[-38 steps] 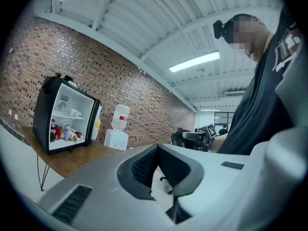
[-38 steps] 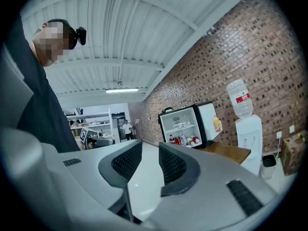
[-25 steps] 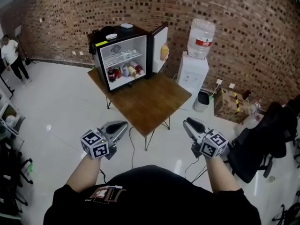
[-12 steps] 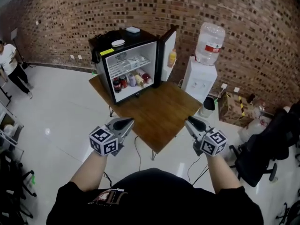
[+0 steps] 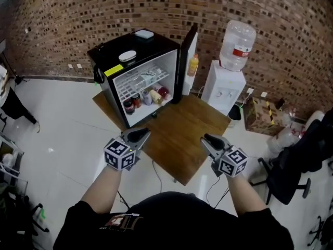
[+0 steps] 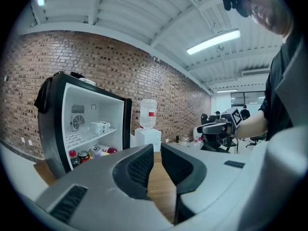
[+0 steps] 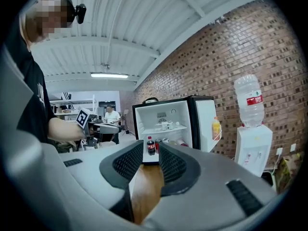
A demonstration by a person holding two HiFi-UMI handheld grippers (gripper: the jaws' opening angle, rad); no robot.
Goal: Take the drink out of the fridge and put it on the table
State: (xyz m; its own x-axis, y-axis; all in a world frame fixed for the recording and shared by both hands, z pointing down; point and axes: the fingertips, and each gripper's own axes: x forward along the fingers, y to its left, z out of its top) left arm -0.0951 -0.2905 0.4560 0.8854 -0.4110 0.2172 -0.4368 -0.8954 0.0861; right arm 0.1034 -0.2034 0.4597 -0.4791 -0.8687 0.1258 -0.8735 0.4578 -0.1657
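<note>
Wooden table [image 5: 182, 139] bears open fridge [image 5: 158, 42] by brick wall [image 5: 78, 14]; left gripper [image 5: 139, 134] opening, right gripper [image 5: 207, 139] parted, both empty.

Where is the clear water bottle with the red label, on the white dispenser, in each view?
Head view: clear water bottle with red label, upper right.
Left gripper view: the bottle, near centre.
Right gripper view: the bottle, far right.
Shared landmark: open black fridge, left of the bottle everywhere.

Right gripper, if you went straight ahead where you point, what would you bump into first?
Probably the dark cola bottle in the open fridge: it lines up between the open jaws of the right gripper. The way runs over the wooden table, but depth is unclear.
</note>
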